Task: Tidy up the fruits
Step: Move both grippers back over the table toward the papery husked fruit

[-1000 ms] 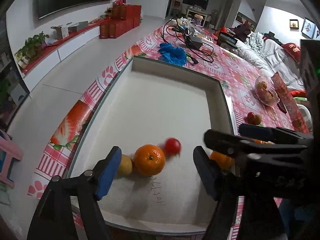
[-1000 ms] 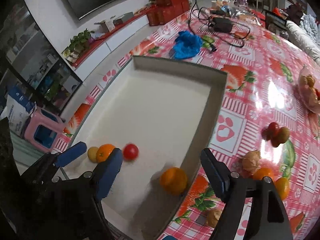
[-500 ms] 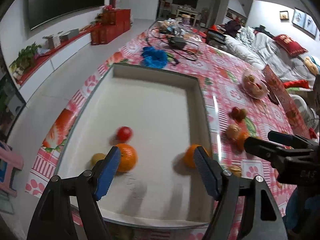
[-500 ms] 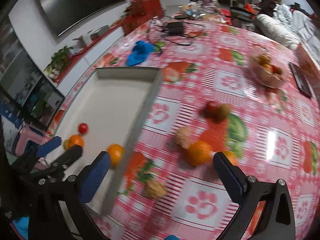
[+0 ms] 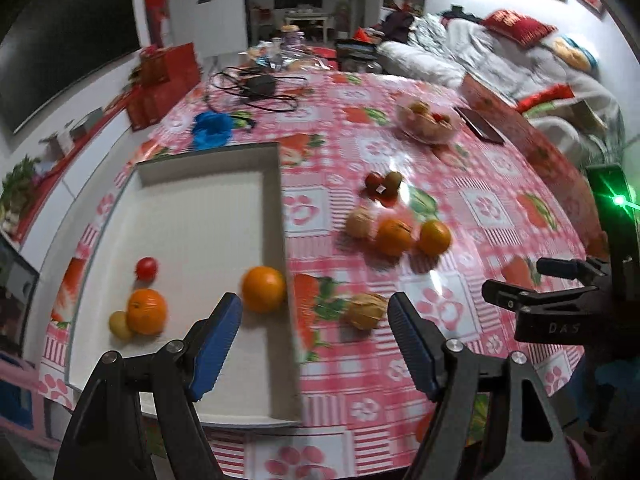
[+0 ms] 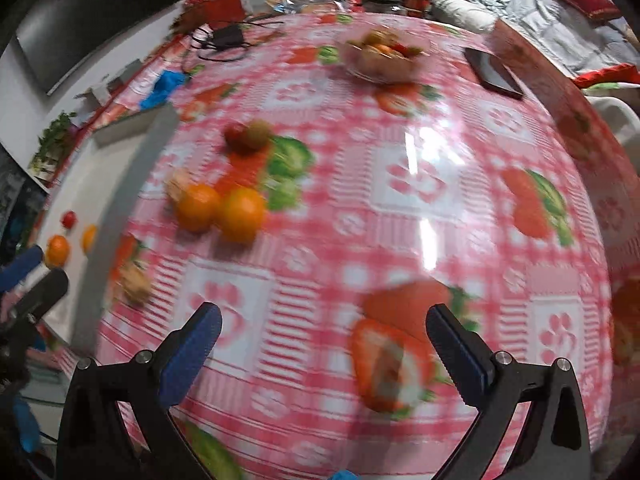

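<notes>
A white tray (image 5: 276,208) lies on the left of the table and holds two oranges (image 5: 263,288), a red tomato (image 5: 146,268) and a small yellow fruit (image 5: 118,324). Loose fruit lies on the cloth to its right: two oranges (image 5: 434,237), a tan fruit (image 5: 359,222), a husked fruit (image 5: 366,311), and a red and green pair (image 5: 384,184). My left gripper (image 5: 314,344) is open and empty, above the tray's right wall. My right gripper (image 6: 320,344) is open and empty over bare cloth, right of the loose oranges (image 6: 240,213). It also shows in the left wrist view (image 5: 552,292).
A glass bowl of fruit (image 5: 428,120) stands at the back right. A phone (image 5: 478,124), a blue cloth (image 5: 212,128) and tangled cables (image 5: 260,86) lie farther back. A red box (image 5: 520,136) runs along the right edge. The table's front edge is just below both grippers.
Both grippers have swung right, away from the tray toward the loose fruit. An orange now rests against the tray's right wall. The right wrist view is blurred by motion.
</notes>
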`<state>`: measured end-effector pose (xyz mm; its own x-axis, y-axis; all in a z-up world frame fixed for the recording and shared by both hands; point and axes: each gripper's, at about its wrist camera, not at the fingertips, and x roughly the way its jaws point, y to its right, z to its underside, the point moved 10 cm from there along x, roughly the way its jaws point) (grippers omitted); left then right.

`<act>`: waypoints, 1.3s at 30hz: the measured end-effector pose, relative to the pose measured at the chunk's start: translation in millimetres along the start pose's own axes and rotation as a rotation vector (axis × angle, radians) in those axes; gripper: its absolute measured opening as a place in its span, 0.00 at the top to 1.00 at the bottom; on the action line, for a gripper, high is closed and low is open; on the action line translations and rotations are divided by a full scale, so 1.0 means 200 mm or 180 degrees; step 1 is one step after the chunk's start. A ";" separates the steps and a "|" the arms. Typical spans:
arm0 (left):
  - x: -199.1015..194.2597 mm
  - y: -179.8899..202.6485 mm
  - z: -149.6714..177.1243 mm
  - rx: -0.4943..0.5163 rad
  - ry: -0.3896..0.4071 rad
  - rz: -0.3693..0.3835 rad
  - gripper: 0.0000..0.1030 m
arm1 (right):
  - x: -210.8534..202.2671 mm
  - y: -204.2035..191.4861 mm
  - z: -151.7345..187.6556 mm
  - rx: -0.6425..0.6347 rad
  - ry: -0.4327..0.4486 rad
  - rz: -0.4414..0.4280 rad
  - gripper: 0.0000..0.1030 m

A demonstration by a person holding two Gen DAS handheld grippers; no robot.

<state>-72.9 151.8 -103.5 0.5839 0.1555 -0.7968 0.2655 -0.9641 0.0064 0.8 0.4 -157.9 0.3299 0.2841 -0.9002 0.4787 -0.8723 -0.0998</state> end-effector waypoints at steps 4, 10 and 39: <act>0.04 0.11 0.03 0.0123 -0.0097 0.0036 0.24 | 0.01 0.11 0.08 0.0000 -0.0036 0.0112 0.00; 0.14 0.21 0.03 0.0272 -0.0230 -0.0027 0.23 | 0.05 0.18 0.16 0.0020 -0.0048 0.0121 0.00; 0.41 0.27 0.12 0.0201 -0.0449 -0.0026 0.00 | 0.05 0.17 0.16 -0.0268 0.0194 0.0130 0.00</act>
<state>-28.9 107.7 -183.4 0.4672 0.1360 -0.8736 0.2185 -0.9752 -0.0349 -6.1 -38.2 -184.1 0.3983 0.2748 -0.8751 0.5296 -0.8479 -0.0252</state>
